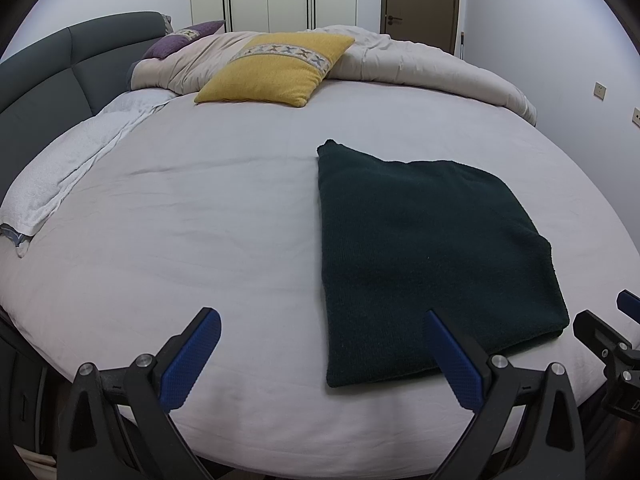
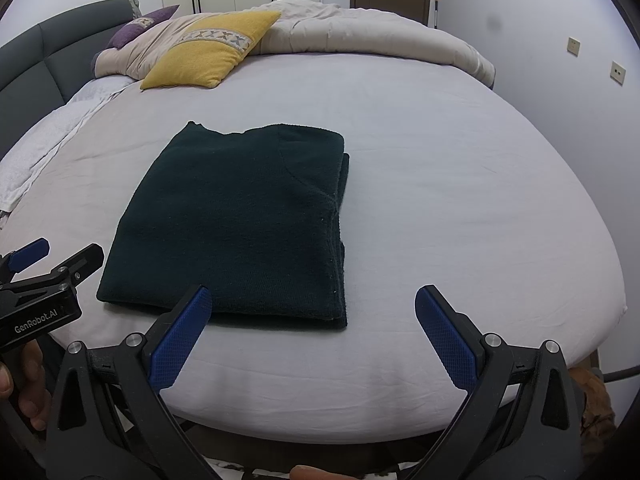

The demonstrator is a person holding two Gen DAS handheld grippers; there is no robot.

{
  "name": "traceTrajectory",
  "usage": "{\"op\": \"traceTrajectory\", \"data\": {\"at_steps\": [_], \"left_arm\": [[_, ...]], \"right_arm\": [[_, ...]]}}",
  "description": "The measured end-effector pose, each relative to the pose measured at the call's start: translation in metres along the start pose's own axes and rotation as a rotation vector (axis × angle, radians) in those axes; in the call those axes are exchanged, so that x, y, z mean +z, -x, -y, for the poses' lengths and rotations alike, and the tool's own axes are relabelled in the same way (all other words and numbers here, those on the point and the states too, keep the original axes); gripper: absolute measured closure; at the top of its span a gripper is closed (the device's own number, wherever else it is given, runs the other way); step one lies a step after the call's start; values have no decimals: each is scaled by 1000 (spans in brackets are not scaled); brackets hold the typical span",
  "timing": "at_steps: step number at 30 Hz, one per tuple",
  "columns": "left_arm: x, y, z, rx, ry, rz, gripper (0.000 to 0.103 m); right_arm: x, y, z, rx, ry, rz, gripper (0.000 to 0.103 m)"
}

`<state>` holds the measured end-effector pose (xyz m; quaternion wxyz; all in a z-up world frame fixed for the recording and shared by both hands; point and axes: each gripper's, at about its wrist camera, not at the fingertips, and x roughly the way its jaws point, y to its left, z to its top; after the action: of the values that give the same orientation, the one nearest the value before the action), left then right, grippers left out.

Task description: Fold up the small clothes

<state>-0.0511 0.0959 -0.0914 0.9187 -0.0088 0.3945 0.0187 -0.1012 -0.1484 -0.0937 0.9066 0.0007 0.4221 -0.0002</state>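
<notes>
1. Lying flat on the bed (image 1: 200,216), the dark green knit sweater (image 1: 420,256) forms a neat rectangle near the front edge of the mattress, right of centre in the left wrist view. Layered edges show along its right side in the right wrist view, so it looks folded at least once.
2. Left claw (image 1: 322,354): jaws spread wide, nothing between them. It hovers at the near edge of the bed; its right finger overlaps the sweater's near left corner in the view, but contact cannot be confirmed.
3. Right claw (image 2: 312,334): jaws also wide, empty. It hangs over the near right corner of the sweater, left finger in front of the hem, right finger over bare sheet.
4. Judgement: the two claws bracket the near hem, one toward each corner, a sensible stance either for a further fold away from the person or for release after a completed fold. The frames do not settle which.
5. Rest of the scene: a yellow cushion (image 1: 276,68) and a beige duvet (image 1: 420,64) sit pushed to the far side, well apart from the sweater, which leaves open sheet as working area. A white towel (image 1: 68,168) lies along the left edge by the grey headboard (image 1: 48,80).
6. Risk: thick knit may spring open if folded again.
</notes>
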Motion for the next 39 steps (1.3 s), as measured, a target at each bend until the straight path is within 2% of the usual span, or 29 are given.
{"op": "traceTrajectory", "data": {"at_steps": [39], "left_arm": [[-3,-7,-5,-7,-12,-20,0]], "right_arm": [[-3,0,0,7,1,-8,0]]}}
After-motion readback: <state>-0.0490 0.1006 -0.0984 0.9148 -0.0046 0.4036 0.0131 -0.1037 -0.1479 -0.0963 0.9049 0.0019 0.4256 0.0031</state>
